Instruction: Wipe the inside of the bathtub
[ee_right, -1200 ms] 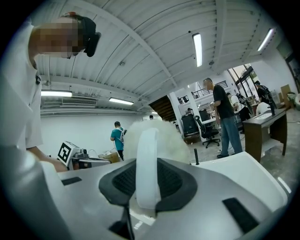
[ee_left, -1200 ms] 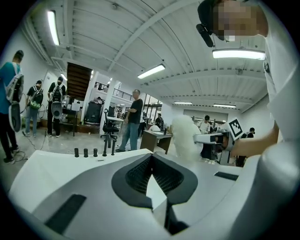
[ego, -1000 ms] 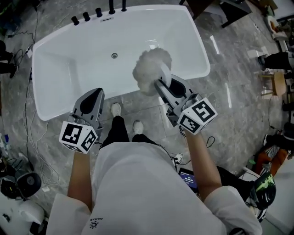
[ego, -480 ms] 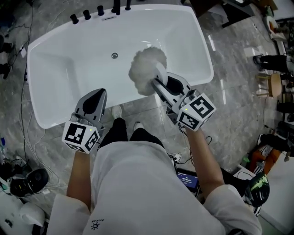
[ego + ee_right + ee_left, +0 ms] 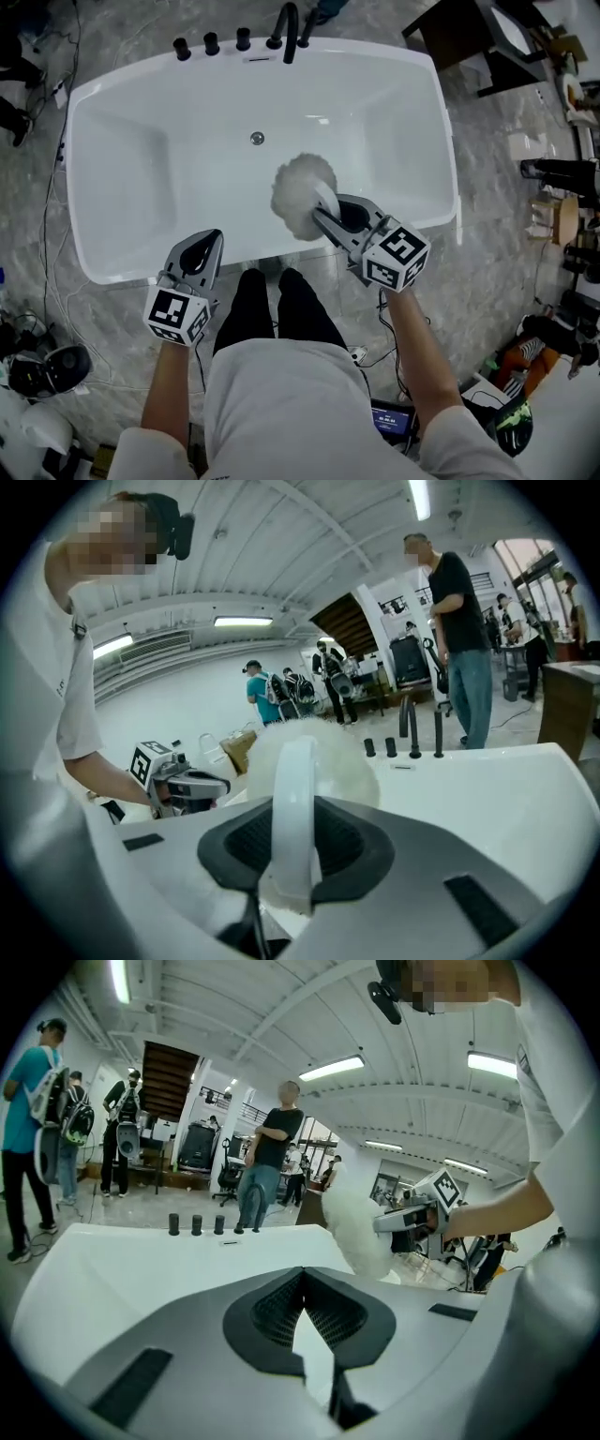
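The white bathtub (image 5: pixel 112 253) fills the upper head view, its drain (image 5: pixel 257 138) near the middle. A fluffy white cleaning pad (image 5: pixel 300 192) hangs inside the tub by the near wall. My right gripper (image 5: pixel 328 208) is shut on the pad's white handle (image 5: pixel 292 808), with the fluffy pad (image 5: pixel 328 752) just beyond the jaws. My left gripper (image 5: pixel 204 246) hovers over the tub's near rim, shut with nothing in it; its jaws (image 5: pixel 303 1279) meet at the tips. From the left gripper view the pad (image 5: pixel 354 1227) and right gripper (image 5: pixel 412 1218) show to the right.
A black faucet (image 5: pixel 286 33) and knobs (image 5: pixel 211 43) stand on the far rim. Cables (image 5: pixel 52 234) trail on the marble floor at left, a dark table (image 5: pixel 459 28) sits at top right. People (image 5: pixel 272 1162) stand beyond the tub.
The person has stepped closer to the tub. The right gripper has carried the pad lower, toward the near wall. The left gripper now reaches the near rim.
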Demonstrator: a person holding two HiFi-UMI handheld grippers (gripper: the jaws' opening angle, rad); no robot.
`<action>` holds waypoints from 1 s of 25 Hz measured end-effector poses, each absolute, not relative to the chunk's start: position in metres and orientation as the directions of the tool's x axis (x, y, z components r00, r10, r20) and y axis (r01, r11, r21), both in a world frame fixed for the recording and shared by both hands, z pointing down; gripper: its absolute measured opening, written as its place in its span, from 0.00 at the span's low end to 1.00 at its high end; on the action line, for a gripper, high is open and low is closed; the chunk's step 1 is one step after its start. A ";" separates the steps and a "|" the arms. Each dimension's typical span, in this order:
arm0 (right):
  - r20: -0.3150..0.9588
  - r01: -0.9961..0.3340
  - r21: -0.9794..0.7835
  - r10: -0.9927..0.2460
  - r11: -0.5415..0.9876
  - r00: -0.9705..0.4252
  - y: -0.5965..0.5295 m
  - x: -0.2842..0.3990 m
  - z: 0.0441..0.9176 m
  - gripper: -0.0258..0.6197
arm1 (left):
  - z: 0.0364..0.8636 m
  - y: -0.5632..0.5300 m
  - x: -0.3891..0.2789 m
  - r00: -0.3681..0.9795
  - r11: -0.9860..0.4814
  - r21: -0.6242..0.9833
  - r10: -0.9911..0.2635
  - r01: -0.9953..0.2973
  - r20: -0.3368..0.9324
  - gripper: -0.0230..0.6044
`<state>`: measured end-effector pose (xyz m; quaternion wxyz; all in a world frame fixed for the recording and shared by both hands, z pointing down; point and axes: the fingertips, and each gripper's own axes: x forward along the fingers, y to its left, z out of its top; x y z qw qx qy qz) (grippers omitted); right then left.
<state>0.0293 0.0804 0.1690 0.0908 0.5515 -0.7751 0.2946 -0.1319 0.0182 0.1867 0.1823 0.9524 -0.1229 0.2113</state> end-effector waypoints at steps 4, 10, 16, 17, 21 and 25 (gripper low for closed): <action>0.512 -0.866 -0.384 -0.707 0.319 -0.487 0.054 0.016 0.214 0.18 | 0.211 0.000 -0.138 0.856 -0.870 0.299 -0.225 -0.391 0.466 0.05; 0.503 -0.776 -0.426 -0.591 0.465 -0.631 0.032 -0.003 0.243 0.18 | 0.222 -0.001 -0.129 0.824 -0.829 0.290 -0.309 -0.478 0.476 0.05; 0.518 -0.675 -0.473 -0.441 0.566 -0.733 0.023 -0.028 0.295 0.18 | 0.247 0.008 -0.145 0.759 -0.751 0.284 -0.412 -0.596 0.503 0.05; 0.521 -0.658 -0.484 -0.415 0.576 -0.746 0.019 -0.039 0.306 0.18 | 0.254 0.007 -0.156 0.745 -0.733 0.286 -0.428 -0.618 0.512 0.05; 0.542 -0.613 -0.510 -0.327 0.604 -0.774 0.005 -0.077 0.351 0.18 | 0.287 0.006 -0.197 0.691 -0.655 0.306 -0.474 -0.691 0.545 0.05; 0.545 -0.561 -0.565 -0.237 0.604 -0.804 -0.008 -0.114 0.394 0.18 | 0.317 0.005 -0.230 0.654 -0.613 0.303 -0.495 -0.729 0.572 0.05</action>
